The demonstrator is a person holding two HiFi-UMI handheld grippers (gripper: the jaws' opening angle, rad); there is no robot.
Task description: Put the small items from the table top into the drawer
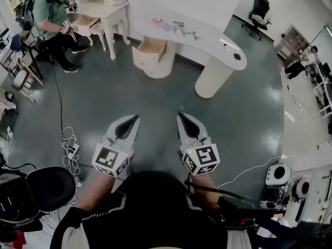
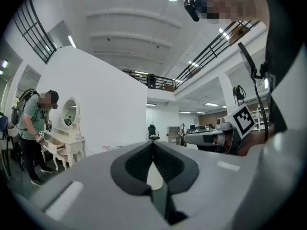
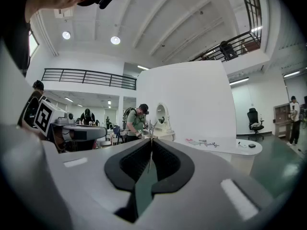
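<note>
Grippers low over the grey floor (image 1: 155,97), well short of the table. The left gripper (image 1: 136,118) has its jaws pressed together with nothing between them, and so does the right gripper (image 1: 181,114). Ahead stands the curved white table (image 1: 210,40). The small items (image 1: 176,28) lie scattered on the left half of its top. Below that end, the drawer (image 1: 153,46) is pulled out. Far left, a person in a green shirt (image 1: 47,12) bends at a white dressing table (image 1: 106,12).

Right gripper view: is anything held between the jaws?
No, the right gripper has its jaws meeting at the tips with nothing between them; the small items lie far off on the white table.
</note>
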